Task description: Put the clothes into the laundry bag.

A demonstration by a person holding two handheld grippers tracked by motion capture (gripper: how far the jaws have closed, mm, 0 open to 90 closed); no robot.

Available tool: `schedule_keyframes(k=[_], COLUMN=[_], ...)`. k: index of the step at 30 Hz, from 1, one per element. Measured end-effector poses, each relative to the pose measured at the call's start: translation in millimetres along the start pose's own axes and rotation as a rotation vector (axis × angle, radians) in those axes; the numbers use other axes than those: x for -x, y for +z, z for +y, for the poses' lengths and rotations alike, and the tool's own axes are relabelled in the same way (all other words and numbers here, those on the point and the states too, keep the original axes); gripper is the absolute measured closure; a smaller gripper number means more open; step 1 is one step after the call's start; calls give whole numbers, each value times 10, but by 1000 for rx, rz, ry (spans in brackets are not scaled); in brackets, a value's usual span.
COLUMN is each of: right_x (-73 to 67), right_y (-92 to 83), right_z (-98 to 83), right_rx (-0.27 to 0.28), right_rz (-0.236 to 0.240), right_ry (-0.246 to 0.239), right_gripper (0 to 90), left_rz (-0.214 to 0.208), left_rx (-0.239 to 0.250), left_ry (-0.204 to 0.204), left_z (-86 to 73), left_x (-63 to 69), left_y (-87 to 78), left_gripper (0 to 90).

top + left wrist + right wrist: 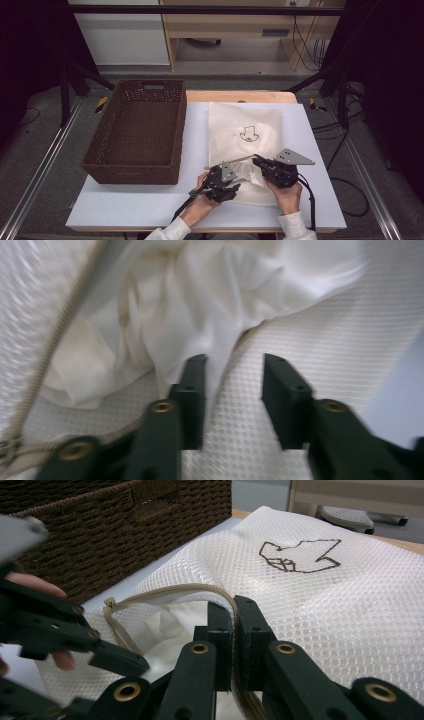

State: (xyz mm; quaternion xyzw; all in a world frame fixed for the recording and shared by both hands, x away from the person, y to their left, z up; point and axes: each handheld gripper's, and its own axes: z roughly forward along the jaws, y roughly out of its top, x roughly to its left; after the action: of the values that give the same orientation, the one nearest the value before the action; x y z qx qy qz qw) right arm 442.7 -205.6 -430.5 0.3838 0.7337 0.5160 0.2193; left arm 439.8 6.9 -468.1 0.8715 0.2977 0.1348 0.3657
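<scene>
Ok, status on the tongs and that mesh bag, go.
Right tongs shut on mesh laundry bag zipper edge. Left tongs open at white cloth inside. Wicker basket alongside, nothing blocking.

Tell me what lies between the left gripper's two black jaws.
The left gripper has its jaws apart over the white mesh laundry bag; just that mesh lies between them, with white cloth ahead, in the left gripper view.

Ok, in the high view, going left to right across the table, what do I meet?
Brown wicker basket → left tongs, jaws apart over the near edge of the white mesh bag → right tongs, shut on the bag's zipper edge → bare tabletop beyond the bag.
</scene>
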Motion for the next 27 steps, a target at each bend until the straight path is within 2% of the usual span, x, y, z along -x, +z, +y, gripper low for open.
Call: schedule_keyframes(k=[3, 5, 9, 11, 14, 15, 17, 19, 22, 24, 26, 27], right_x=[10, 10, 8, 10, 16, 23, 18, 23, 19, 16, 11, 11], right_y=[-11, -9, -12, -20, -25, -21, -13, -11, -12, -15, -20, -25], right_z=[2, 2, 4, 6, 7, 5, -3, -5, -5, -4, -2, 0], right_rx=[2, 0, 2, 5, 6, 4, -1, -4, -2, -3, 1, -1], right_rz=[3, 5, 6, 6, 1, 4, 1, 3, 0, -1, -2, -3], right_ry=[-3, 0, -2, 4, 8, 9, 4, 5, 0, -4, -4, -6], right_gripper=[864, 864, 864, 864, 865, 864, 864, 864, 863, 862, 861, 861], left_rz=[38, 62, 132, 166, 163, 153, 115, 76, 52, 63, 88, 107], left_rx=[7, 22, 34, 58, 78, 82, 90, 105, 127, 133, 137, 139], left_ry=[-14, -25, -4, 6, -17, -16, -9, 19, 82, 105, 114, 106], left_z=[34, 105, 242, 260, 255, 245, 223, 192, 118, 61, -28, -77], left_x=[-13, -8, 14, 16, -5, -4, 17, 55, 110, 117, 85, 56], left_y=[121, 169, 350, 445, 456, 431, 328, 171, -143, -300, -453, -516], left_gripper=[845, 871, 892, 891, 890, 886, 781, 646, 529, 461, 404, 379])
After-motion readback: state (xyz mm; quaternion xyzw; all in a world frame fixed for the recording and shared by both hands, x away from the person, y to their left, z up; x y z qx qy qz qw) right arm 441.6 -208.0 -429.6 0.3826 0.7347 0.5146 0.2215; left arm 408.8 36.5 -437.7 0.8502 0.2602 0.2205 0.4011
